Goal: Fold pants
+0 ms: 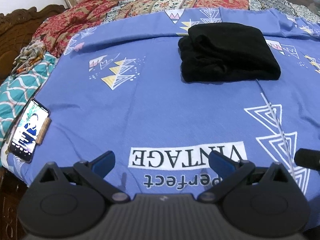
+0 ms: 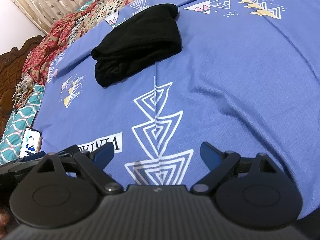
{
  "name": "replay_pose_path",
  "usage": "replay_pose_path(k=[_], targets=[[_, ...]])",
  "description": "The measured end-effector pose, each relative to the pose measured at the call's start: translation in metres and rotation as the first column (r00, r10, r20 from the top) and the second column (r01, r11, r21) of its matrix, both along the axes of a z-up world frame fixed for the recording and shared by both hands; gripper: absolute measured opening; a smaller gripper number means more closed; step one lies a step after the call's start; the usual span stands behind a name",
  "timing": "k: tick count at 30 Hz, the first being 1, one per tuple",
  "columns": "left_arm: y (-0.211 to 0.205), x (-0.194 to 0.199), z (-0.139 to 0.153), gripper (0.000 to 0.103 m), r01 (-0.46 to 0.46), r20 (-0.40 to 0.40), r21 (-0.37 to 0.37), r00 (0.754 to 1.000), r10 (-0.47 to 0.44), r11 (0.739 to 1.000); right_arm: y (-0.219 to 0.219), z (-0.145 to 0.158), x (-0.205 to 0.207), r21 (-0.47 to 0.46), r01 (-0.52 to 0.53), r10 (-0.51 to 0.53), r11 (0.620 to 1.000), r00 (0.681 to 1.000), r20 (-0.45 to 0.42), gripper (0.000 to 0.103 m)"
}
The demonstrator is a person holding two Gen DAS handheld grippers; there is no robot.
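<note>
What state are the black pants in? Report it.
Folded: the black pants lie as a compact layered bundle on the blue sheet, no claw touching.

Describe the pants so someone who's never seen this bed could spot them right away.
Start at the blue sheet with white triangle prints that covers the bed. The pants lie on it as a folded bundle, beyond the "VINTAGE" print and well clear of both open grippers. They are the only plain black thing on the sheet; the phone at its edge has a lit screen.

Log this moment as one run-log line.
pants: folded on bedsheet | left gripper: open, empty | right gripper: open, empty
</note>
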State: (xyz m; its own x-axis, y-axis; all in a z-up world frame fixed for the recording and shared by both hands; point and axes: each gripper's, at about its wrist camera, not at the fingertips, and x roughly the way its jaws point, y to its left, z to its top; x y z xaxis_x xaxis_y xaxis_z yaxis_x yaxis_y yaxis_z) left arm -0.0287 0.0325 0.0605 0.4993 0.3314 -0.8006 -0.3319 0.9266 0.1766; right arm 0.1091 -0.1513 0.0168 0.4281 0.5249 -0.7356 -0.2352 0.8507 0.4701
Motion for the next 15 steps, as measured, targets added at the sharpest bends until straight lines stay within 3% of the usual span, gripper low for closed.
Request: replay_pose_path(k=[15], targets=[[-0.003,0.000,-0.011,0.103,0.022,-0.050,-0.125,0.998,-0.029,0.992,-0.001,-0.001,0.002,-0.008,-0.005,0.005,1.000,1.000,-0.001,0.095]])
